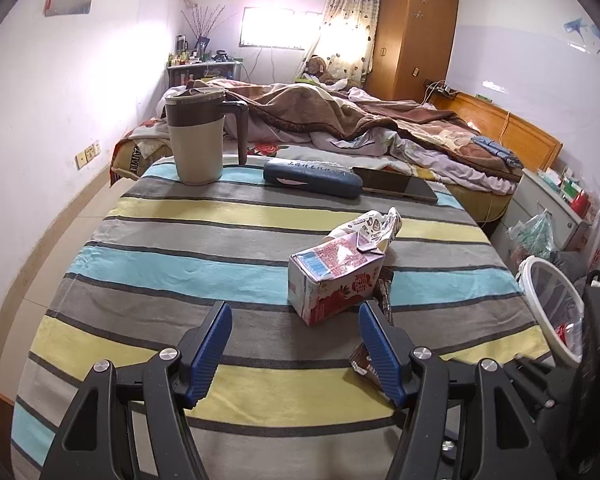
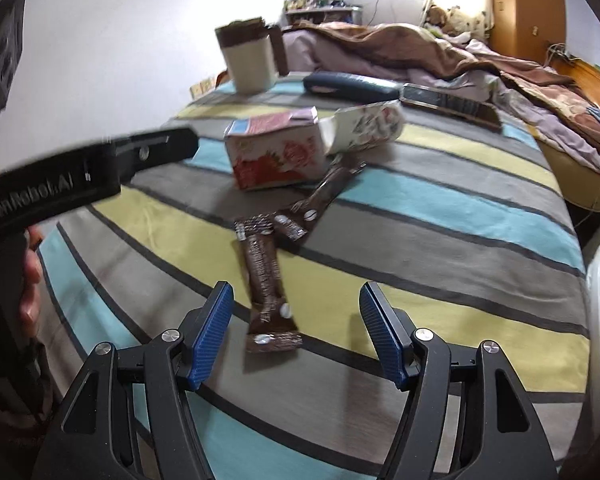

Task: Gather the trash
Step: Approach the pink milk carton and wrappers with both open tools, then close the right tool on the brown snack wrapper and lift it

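Note:
A crushed pink and white milk carton [image 1: 334,280] lies on the striped tablecloth [image 1: 204,264], with a crumpled printed paper cup [image 1: 374,226] just behind it. My left gripper [image 1: 296,316] is open, its right finger close to the carton's near end. Brown snack wrappers [image 1: 366,362] peek out beside that finger. In the right wrist view my right gripper [image 2: 296,300] is open just above a brown wrapper [image 2: 266,280]; a second wrapper [image 2: 312,208] lies beyond it, then the carton [image 2: 278,152] and the cup [image 2: 364,128]. The left gripper's black body [image 2: 80,176] crosses the left side.
A beige mug with a brown lid [image 1: 198,136], a dark blue case [image 1: 312,178] and a phone [image 1: 396,184] sit at the table's far edge. A white-rimmed bin with a plastic liner [image 1: 552,300] stands right of the table. An unmade bed [image 1: 340,120] lies behind.

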A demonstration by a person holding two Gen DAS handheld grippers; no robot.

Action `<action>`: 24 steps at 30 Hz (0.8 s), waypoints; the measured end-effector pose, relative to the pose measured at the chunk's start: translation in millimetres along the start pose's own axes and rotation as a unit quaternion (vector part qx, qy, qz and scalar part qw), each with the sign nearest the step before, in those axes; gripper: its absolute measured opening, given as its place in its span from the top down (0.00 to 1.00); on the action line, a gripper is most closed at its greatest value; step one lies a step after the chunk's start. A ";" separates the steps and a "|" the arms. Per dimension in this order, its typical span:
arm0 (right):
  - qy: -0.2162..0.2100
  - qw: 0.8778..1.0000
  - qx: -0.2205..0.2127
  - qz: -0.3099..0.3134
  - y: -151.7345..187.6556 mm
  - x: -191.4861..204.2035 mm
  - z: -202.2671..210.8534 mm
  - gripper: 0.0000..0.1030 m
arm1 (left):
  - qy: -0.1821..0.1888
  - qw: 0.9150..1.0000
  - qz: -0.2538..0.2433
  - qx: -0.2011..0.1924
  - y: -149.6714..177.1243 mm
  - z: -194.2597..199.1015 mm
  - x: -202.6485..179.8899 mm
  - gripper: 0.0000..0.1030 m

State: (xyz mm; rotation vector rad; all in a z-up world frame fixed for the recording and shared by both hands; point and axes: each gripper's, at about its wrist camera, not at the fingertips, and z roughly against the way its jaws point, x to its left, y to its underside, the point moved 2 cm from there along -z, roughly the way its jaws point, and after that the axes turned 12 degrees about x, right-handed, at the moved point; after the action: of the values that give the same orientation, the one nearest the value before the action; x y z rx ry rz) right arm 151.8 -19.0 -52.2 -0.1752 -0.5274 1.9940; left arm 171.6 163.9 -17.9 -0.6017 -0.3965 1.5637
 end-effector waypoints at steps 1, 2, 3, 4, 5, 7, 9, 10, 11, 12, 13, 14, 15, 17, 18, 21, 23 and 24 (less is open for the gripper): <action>0.001 1.000 0.006 0.002 -0.4 0.4 -2.0 0.50 | 0.002 1.000 -0.001 0.000 -1.3 -1.1 0.3 0.36; 0.003 1.000 0.009 0.002 0.3 0.6 -3.2 0.54 | 0.003 1.000 -0.003 0.001 -2.7 -2.7 0.4 0.36; 0.008 1.000 0.007 0.003 0.3 0.3 -2.5 0.59 | 0.001 1.000 -0.004 0.003 -4.7 -5.5 0.7 0.36; 0.006 1.000 0.007 0.002 0.3 -0.4 -2.1 0.65 | 0.000 1.000 -0.005 0.004 -5.8 -7.3 1.4 0.36; 0.004 1.000 0.007 0.001 0.5 -1.8 -0.9 0.69 | 0.001 1.000 -0.004 0.007 -7.4 -9.5 2.0 0.36; 0.002 1.000 0.007 -0.007 1.6 -6.9 1.0 0.76 | 0.011 1.000 -0.005 0.010 -12.3 -14.4 1.8 0.36; -0.001 1.000 0.007 -0.010 2.2 -8.7 1.2 0.76 | 0.016 1.000 -0.010 0.016 -17.5 -20.2 -0.4 0.36; 0.005 1.000 0.007 -0.011 2.8 -9.3 1.6 0.76 | 0.015 1.000 -0.015 0.018 -19.8 -22.9 -1.8 0.36; 0.011 1.000 0.008 -0.011 2.0 -9.4 0.8 0.76 | 0.013 1.000 -0.020 0.021 -21.8 -25.5 -3.2 0.36; 0.014 1.000 0.008 -0.011 1.0 -9.8 -0.1 0.76 | 0.005 0.999 -0.026 0.023 -24.3 -27.8 -5.6 0.36; 0.016 1.000 0.008 -0.012 1.6 -11.0 0.4 0.77 | -0.006 0.999 -0.038 0.022 -26.8 -28.9 -9.4 0.36; 0.017 1.000 0.008 -0.013 0.4 -13.8 0.0 0.77 | -0.012 0.999 -0.047 0.018 -28.4 -29.8 -11.9 0.36; 0.019 1.000 0.008 -0.018 0.4 -16.9 0.5 0.77 | -0.013 0.998 -0.058 0.018 -31.2 -31.9 -15.0 0.36; 0.025 0.999 0.008 -0.028 0.9 -23.5 1.6 0.77 | -0.017 0.997 -0.071 0.027 -34.1 -37.5 -18.0 0.36; 0.030 0.999 0.008 -0.034 2.3 -27.4 3.0 0.77 | -0.020 0.996 -0.075 0.031 -35.6 -41.1 -18.7 0.36; 0.032 0.998 0.004 -0.055 8.2 -40.3 7.2 0.77 | -0.014 0.996 -0.082 0.037 -38.3 -50.3 -17.8 0.36; 0.034 0.997 0.002 -0.071 11.0 -48.2 9.6 0.77 | -0.003 0.996 -0.082 0.042 -39.3 -56.1 -17.1 0.36; 0.034 0.997 0.001 -0.076 12.0 -51.2 10.6 0.77 | 0.004 0.995 -0.084 0.050 -39.2 -60.7 -17.7 0.36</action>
State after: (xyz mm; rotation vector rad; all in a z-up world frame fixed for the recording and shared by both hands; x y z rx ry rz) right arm 162.3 -71.6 -53.2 -0.1958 -0.4819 1.8347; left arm 239.3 143.4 -40.9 -0.4853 -0.3504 1.4116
